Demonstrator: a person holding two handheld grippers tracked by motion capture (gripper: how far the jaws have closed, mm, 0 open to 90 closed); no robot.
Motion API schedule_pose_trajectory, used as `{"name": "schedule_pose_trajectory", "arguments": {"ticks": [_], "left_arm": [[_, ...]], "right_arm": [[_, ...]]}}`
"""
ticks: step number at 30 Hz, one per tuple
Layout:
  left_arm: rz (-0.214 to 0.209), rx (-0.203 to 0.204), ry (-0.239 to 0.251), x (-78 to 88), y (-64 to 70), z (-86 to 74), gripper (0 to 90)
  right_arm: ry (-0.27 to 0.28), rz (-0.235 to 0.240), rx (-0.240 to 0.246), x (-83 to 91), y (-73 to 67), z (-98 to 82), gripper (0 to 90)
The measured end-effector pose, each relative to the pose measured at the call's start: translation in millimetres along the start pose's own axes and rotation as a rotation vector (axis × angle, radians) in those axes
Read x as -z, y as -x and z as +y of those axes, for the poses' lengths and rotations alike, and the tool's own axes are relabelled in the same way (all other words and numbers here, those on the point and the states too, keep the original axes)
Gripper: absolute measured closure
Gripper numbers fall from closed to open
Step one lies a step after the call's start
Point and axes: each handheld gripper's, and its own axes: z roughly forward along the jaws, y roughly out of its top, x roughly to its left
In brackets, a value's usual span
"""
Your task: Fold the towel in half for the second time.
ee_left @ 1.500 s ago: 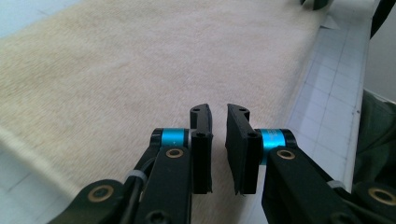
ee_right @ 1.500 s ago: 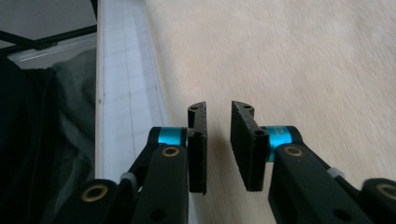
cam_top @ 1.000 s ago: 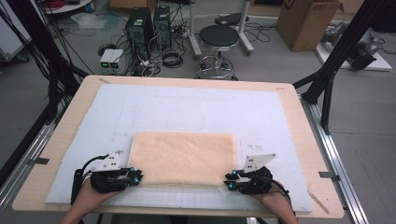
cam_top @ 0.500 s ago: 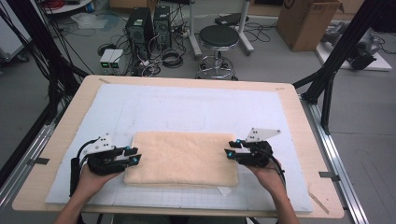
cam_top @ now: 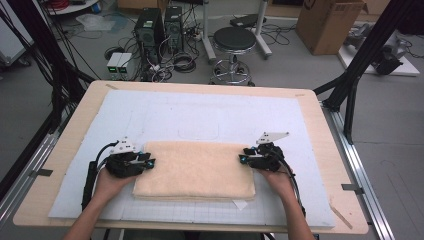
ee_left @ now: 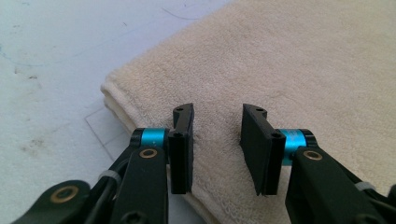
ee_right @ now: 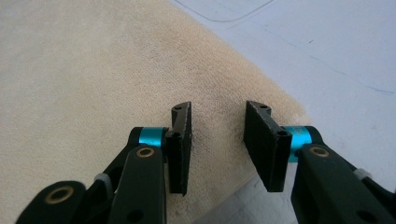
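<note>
Folded towel [ee_left: 289, 70] looks soft and limp; both grippers' jaws have just parted, empty; pinch the layered corner edges under them.

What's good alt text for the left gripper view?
The left gripper, jaws open with nothing between them, hangs over the edge of a folded cream towel. The towel lies on a pale blue-white mat, one rounded corner to the left of the jaws.
</note>
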Motion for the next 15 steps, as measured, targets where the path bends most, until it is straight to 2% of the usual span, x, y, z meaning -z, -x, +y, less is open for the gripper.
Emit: {"name": "schedule_pose_trajectory", "arguments": {"ticks": [4,5,7,8,10,13,15], "left_arm": [[0.012,0.024,0.028,4.9,-2.6,2.8,61.6],[0.023,0.042,0.054,7.9,-6.3,4.3,60.8],[0.041,0.077,0.073,10.0,-13.8,7.9,57.7],[0.052,0.097,0.079,10.5,-20.0,11.3,55.5],[0.067,0.142,0.120,10.6,-27.6,13.9,53.3],[0.096,0.166,0.097,2.9,-35.7,17.8,49.9],[0.092,0.193,0.099,-2.7,-39.3,17.1,49.6]], "right_arm": [[0.019,0.000,0.010,3.1,-1.6,2.5,60.3],[0.033,0.000,0.009,5.3,-1.4,3.5,59.2],[0.067,-0.009,-0.025,11.6,1.2,8.7,53.8],[0.071,-0.015,-0.021,13.0,2.8,10.8,52.1],[0.062,-0.034,-0.024,14.7,5.4,16.4,48.9],[0.054,-0.042,-0.047,11.0,12.6,22.2,45.8],[0.049,-0.044,-0.064,7.1,17.5,22.5,44.2]]}}
